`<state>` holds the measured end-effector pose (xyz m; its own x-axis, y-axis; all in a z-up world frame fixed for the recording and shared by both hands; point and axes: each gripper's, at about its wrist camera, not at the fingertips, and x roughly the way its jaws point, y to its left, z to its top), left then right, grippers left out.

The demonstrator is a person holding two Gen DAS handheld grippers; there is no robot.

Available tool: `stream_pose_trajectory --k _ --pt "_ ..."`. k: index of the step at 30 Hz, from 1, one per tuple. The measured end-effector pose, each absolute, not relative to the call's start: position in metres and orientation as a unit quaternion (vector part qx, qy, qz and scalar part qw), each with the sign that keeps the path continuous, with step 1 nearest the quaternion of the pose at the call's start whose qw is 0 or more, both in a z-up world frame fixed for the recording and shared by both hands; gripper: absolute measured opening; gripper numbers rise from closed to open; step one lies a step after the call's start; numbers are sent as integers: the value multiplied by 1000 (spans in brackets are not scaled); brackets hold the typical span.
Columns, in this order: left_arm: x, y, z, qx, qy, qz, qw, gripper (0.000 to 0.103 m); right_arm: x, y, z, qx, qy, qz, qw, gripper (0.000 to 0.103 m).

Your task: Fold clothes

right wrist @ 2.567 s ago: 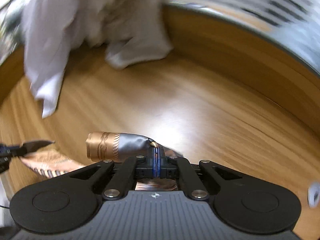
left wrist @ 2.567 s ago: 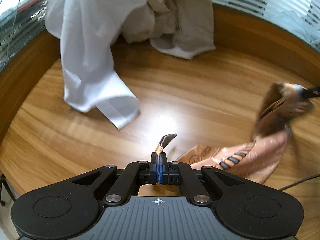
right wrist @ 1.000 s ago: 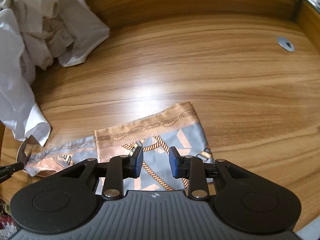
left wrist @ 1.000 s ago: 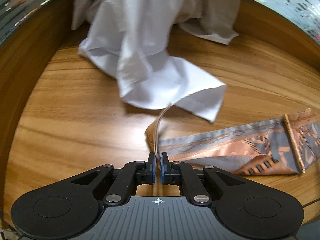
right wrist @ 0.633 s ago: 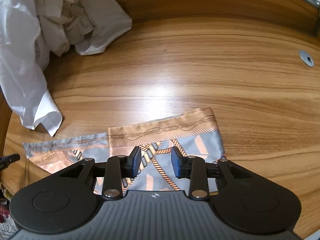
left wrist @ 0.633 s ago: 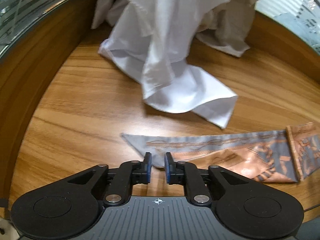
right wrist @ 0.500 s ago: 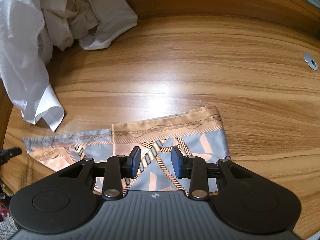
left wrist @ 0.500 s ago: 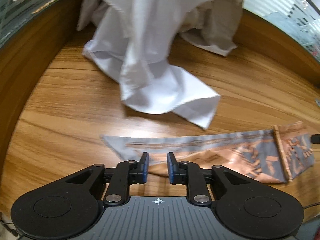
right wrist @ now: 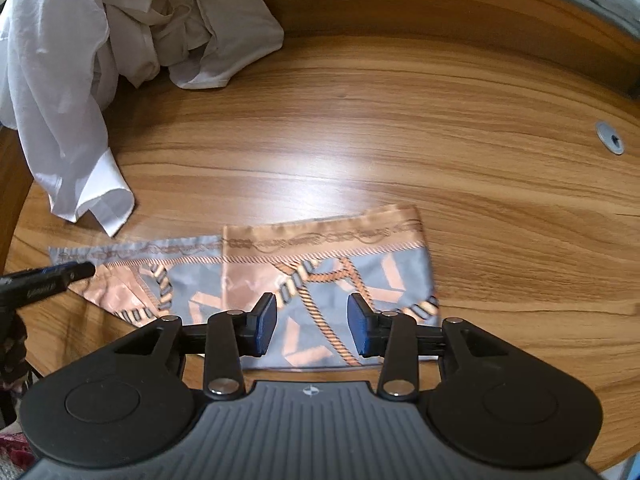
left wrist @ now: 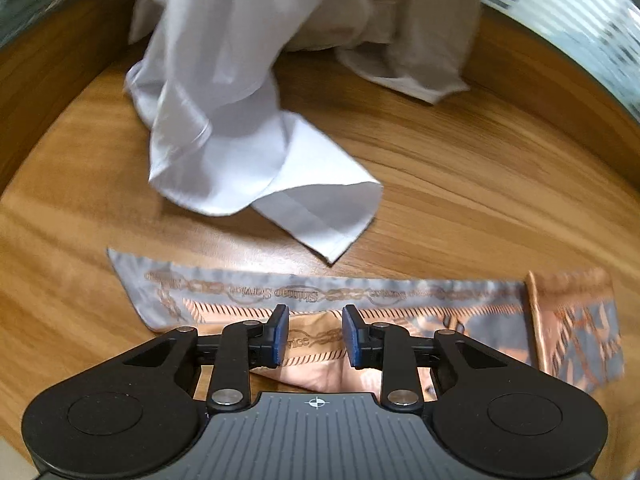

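Left claw (left wrist: 314, 336) pitched steeply down over the scarf (left wrist: 360, 300), jaws opening, pads clear of the fabric. Right claw (right wrist: 312, 324) same pose over the scarf's wider folded end, jaws opening, gripping nothing. Scarf lies flat in a long strip on the table (right wrist: 480, 160), near the white shirt (left wrist: 224, 120). Border lettering is mirrored, not reliably readable.

A scarf (right wrist: 280, 264) lies flat along the near edge of the tabletop (right wrist: 460, 128). Behind it, toward the far left corner, clothes (right wrist: 132, 28) are heaped, one sleeve (left wrist: 256, 168) reaching close to the scarf.
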<state>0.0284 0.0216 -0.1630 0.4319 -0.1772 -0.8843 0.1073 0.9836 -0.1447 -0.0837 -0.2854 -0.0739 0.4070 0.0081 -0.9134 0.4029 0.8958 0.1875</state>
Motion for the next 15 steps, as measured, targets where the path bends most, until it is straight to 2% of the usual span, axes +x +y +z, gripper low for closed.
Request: stream_pose_trajectory --k 10,11,14,15 --pt "28 7 -173 -49 524 -4 850 31 -108 -306 -68 191 532 -133 814 46" --pt "26 5 -173 -44 523 -1 851 28 -109 -307 -68 190 532 -132 815 46" --pt "22 4 -174 -40 519 12 854 2 -109 -309 -67 188 532 -131 815 46" --pt "21 7 -173 -48 519 12 853 2 -109 -310 -67 187 532 -130 816 46"
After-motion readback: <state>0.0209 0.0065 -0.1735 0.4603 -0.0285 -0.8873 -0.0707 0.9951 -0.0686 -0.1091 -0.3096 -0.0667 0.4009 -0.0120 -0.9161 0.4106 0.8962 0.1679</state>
